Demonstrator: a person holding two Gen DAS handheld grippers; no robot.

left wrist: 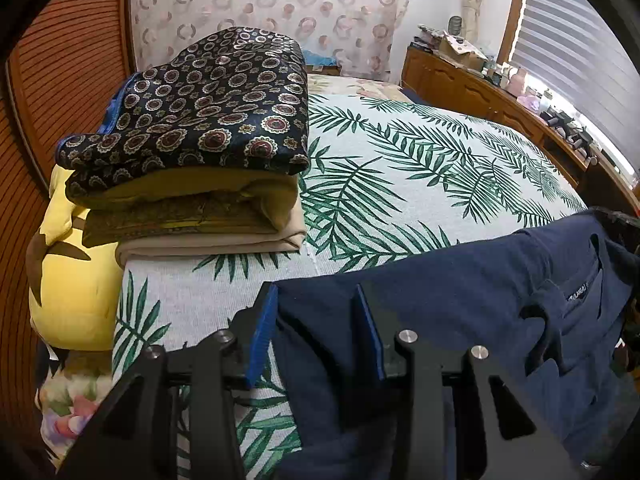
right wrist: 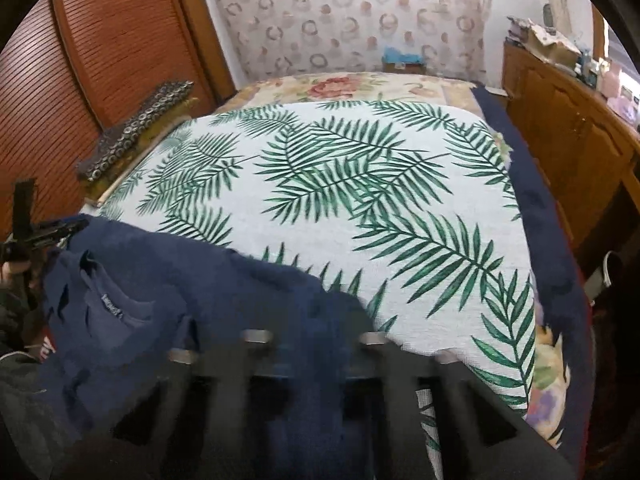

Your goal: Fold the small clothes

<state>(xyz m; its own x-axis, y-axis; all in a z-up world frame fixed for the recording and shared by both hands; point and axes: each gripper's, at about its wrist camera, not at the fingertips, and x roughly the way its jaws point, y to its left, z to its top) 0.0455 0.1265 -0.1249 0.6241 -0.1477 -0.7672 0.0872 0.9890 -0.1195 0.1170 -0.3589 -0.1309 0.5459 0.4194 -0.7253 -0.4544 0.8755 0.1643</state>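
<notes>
Item: navy blue T-shirt (left wrist: 500,280), knit cotton by the look of it, with a neck label visible at the collar (right wrist: 114,308). Location: lifted above the near edge of the palm-leaf bedspread (left wrist: 400,160), stretched between the two grippers, collar side toward the wearer's right in the left wrist view.

Left gripper (left wrist: 316,332): blue-padded fingers (left wrist: 262,332) stand at a moderate gap with navy fabric bunched between them; the cloth fills the gap and hangs below, so it reads as clamped on the shirt.

Right gripper (right wrist: 312,344): heavily motion-blurred. Navy cloth drapes over and between the fingers, but whether the jaws are closed on it cannot be told.

Handling, as judged: light, soft, fully limp; it sags between the two holds and will crease wherever it is dropped. Not slippery or fragile; padded fingers should hold a pinched layer well. Best taken at the shoulder seams or the hem corners, one in each tool, kept taut so the panel lays flat on the bedspread before the sleeves are turned in.

Also present: stack of folded clothes (left wrist: 192,140), topped by a dark medallion-print piece, at the bed's left edge; wooden cabinet (right wrist: 572,140) along the right wall.
</notes>
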